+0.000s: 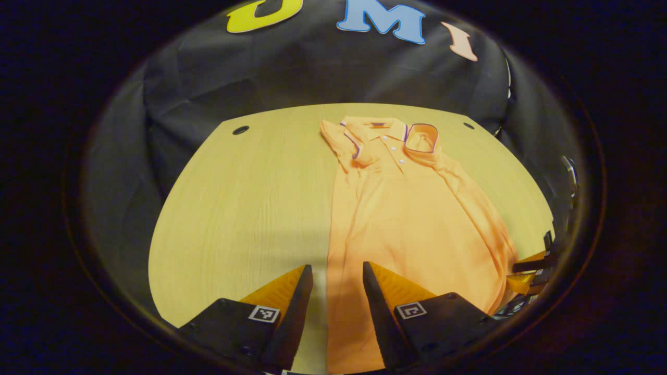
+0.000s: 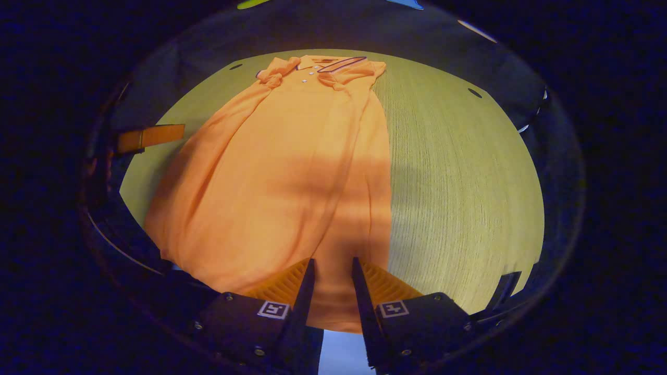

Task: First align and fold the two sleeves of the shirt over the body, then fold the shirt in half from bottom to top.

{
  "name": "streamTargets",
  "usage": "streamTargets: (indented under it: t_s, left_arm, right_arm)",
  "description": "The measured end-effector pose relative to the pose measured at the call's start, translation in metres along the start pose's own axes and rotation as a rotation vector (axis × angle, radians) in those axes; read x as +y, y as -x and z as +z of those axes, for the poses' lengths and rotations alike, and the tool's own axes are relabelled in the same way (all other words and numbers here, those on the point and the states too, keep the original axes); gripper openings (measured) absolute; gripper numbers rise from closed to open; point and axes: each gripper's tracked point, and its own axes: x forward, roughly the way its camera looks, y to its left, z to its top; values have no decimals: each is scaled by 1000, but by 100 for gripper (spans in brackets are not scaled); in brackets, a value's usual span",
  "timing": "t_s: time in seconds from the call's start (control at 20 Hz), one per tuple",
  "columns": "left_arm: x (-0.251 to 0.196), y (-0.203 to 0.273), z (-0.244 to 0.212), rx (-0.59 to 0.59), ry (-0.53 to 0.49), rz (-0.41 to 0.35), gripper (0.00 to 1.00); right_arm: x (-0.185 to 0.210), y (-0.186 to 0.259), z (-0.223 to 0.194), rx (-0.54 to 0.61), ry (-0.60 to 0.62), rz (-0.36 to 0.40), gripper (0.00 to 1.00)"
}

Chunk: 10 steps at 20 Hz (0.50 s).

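An orange polo shirt (image 1: 411,219) lies face up on the wooden table (image 1: 250,198), collar at the far end and both short sleeves folded in over the chest. My left gripper (image 1: 337,266) is open just above the shirt's hem, its fingers straddling the shirt's left edge. In the right gripper view the shirt (image 2: 281,156) stretches away from me. There my right gripper (image 2: 333,260) is open over the hem near the shirt's right edge, with fabric showing between its fingers. The right gripper (image 1: 531,271) also shows low at the right in the left gripper view. The left gripper (image 2: 151,136) shows at the left in the right gripper view.
Bare table (image 2: 458,182) spreads on both sides of the shirt. Small dark holes (image 1: 240,129) (image 1: 469,125) sit near the table's far corners. The black cloth wall stands right behind the far edge.
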Motion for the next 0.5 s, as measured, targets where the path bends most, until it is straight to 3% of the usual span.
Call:
streamTargets:
  t_s: [0.2,0.25,0.3,0.45,0.5]
  left_arm:
    - [-2,17,-23,24,4,-12,66]
    - [-4,22,-28,31,5,-17,60]
    - [-5,27,-35,40,7,-22,66]
    - [-9,36,-56,72,3,-33,66]
    - [-10,38,-63,84,1,-35,72]
  right_arm:
    - [0,0,0,-4,4,0,49]
    - [0,0,0,-5,3,0,49]
    - [0,0,0,-5,3,0,49]
    - [0,0,0,-5,10,1,49]
    - [0,0,0,-6,12,0,51]
